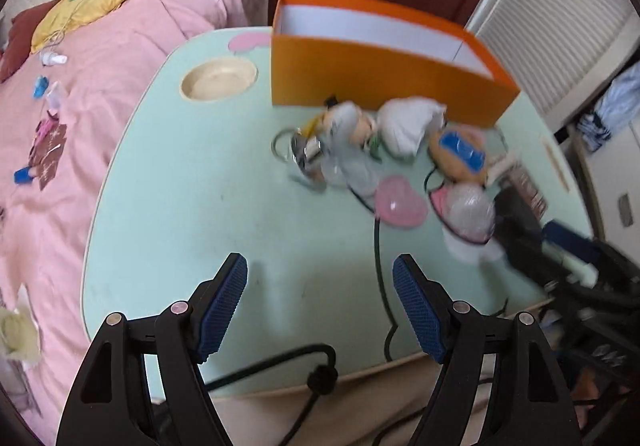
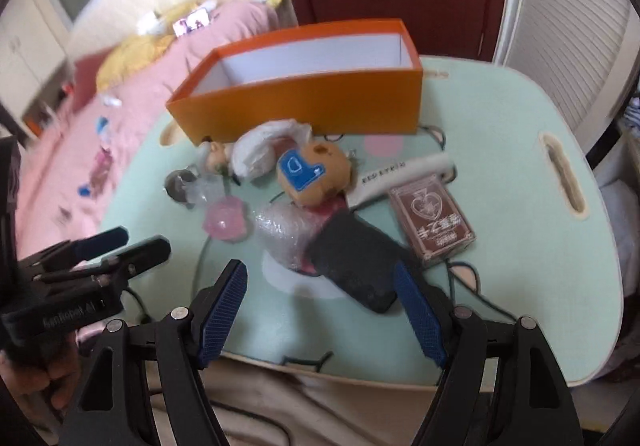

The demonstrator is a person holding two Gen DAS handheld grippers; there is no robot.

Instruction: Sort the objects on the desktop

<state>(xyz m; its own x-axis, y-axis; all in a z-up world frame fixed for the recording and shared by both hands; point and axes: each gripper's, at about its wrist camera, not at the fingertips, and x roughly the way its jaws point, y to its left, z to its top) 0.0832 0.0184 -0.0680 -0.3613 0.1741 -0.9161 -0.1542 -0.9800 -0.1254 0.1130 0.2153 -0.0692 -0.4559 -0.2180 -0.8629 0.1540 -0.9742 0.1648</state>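
**Both hand-held grippers wide open over a cluttered worktop**

Far left: bed point(image 1: 120, 46) with pink cover, scattered small bits on it. Mint worktop point(image 1: 180, 206) beside it, round cup recess point(image 1: 219, 79) near its far left corner. Left hand-held gripper point(image 1: 320, 282) over the near edge, wide open, nothing between the blue pads point(image 1: 224, 306); bare worktop below, a black cable point(image 1: 378, 266) running past the right pad.

Orange box point(image 2: 320, 102) at the far middle, open top, white inside, nothing visible in it. In front of the box, left to right: metal ring piece point(image 2: 178, 182) with clear wrap, small doll point(image 2: 214, 158), white bag point(image 2: 264, 150), brown plush point(image 2: 316, 174) with blue patch. Nearer: pink heart point(image 2: 226, 222), then bubble-wrapped bundle point(image 2: 284, 238) touching a black case point(image 2: 356, 266).

Right hand-held gripper point(image 2: 320, 286) also wide open, holding nothing, the near end of the black case lying between its pads, contact not clear. Right of the plush: white tube point(image 2: 404, 174), then a card box point(image 2: 434, 224) near the case. Slot point(image 2: 560, 170) in the worktop at far right. Motion blur over the pile in the left view.
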